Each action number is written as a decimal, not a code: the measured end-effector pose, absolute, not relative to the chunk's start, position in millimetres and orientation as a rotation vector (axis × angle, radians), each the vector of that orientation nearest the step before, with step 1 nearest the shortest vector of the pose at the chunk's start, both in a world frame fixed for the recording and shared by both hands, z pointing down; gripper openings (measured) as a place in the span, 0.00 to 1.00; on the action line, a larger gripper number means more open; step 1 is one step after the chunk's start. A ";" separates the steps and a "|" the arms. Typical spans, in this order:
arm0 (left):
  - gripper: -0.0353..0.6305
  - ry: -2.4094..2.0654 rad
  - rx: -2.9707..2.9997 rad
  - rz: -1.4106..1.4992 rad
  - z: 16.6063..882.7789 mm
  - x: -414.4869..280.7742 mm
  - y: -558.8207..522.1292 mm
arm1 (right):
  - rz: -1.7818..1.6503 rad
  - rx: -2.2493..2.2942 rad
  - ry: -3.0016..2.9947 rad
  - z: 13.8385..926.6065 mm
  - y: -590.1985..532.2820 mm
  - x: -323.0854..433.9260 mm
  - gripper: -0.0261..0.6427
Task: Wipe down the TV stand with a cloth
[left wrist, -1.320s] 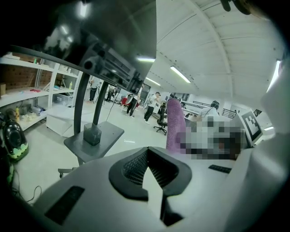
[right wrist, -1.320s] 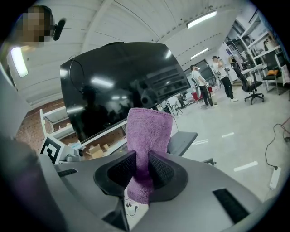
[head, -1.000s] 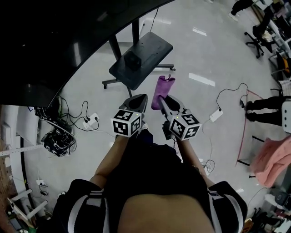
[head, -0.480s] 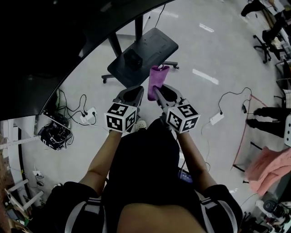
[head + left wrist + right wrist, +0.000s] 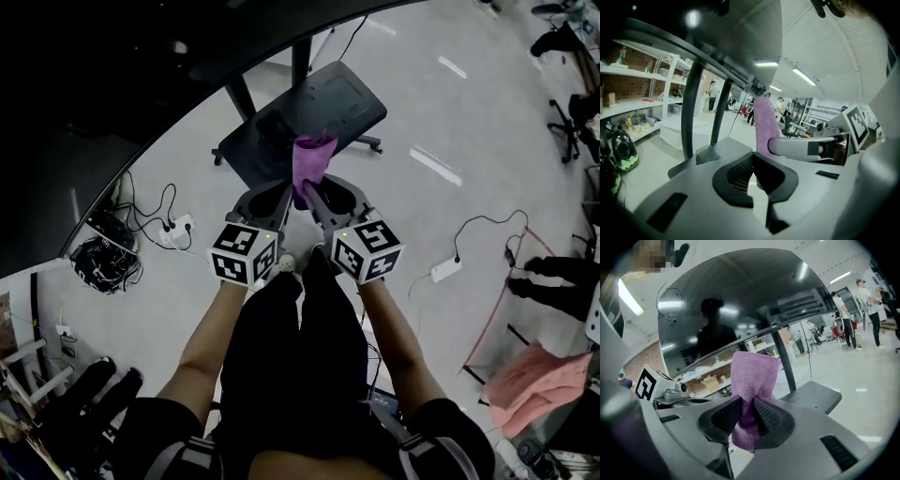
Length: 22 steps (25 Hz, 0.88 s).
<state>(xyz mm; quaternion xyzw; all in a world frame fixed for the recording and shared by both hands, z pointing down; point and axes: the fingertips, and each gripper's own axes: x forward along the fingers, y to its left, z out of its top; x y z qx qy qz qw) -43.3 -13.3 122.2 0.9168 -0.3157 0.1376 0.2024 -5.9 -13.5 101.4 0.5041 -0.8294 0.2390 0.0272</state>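
Right gripper [image 5: 746, 416]: clamped tight on purple terry cloth [image 5: 752, 376], held upright. Left gripper [image 5: 751, 174]: closed, holding nothing. Since a second ago, both carried forward; cloth now poised over dark grey flat shelf of wheeled TV stand [image 5: 342, 94], apparently not touching. Wiping not begun; lower to contact next.

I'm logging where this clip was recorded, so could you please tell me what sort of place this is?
Probably a lab or workshop: stocked shelves along the wall, a power strip and cables lying on the floor, and an office chair off to the side.
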 end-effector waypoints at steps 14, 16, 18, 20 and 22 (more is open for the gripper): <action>0.06 -1.075 2.480 0.314 154.0 -41.7 -78.4 | 0.567 1.348 -2.620 130.9 -113.6 -8.3 0.18; 0.06 -1.100 2.466 0.305 157.8 -49.9 -87.7 | 0.517 1.316 -2.634 131.6 -127.6 -19.4 0.18; 0.06 -1.125 2.460 0.300 160.7 -60.7 -99.0 | 0.481 1.293 -2.655 131.4 -142.8 -32.6 0.18; 0.06 -1.150 2.465 0.295 161.7 -70.5 -111.2 | 0.453 1.276 -2.678 129.8 -157.9 -44.8 0.18; 0.06 -1.173 2.465 0.288 163.5 -79.4 -120.0 | 0.429 1.261 -2.691 129.6 -169.7 -55.9 0.18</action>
